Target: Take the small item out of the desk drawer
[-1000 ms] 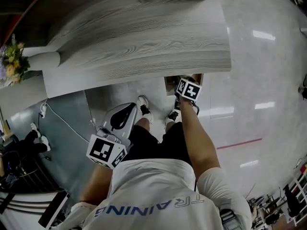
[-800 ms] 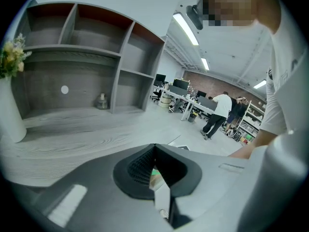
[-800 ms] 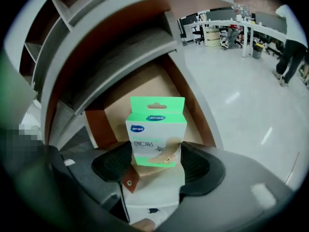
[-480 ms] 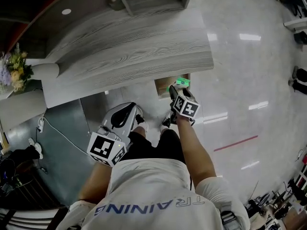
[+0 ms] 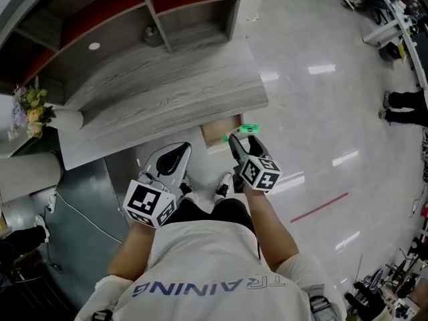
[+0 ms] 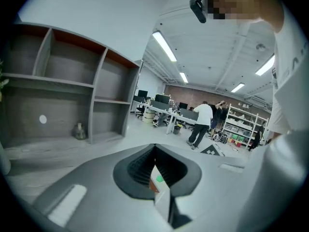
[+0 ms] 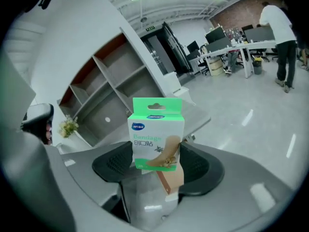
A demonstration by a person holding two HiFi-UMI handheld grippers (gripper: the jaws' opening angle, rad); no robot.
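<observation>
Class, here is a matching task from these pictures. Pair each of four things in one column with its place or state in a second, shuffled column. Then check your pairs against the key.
Things:
1. bandage box
2. left gripper
3. drawer
4. flowers

Places or states:
A. jaws together, nothing between them
B. pulled out from under the desk
C. clamped upright in the right gripper
D. at the head view's far left

Pairs: 1-C, 2-A, 3-B, 4-D

The green bandage box [image 7: 156, 132] reads "Bandage" and "创口贴". The person's shirt [image 5: 214, 286] reads "TRAINING", upside down.
</observation>
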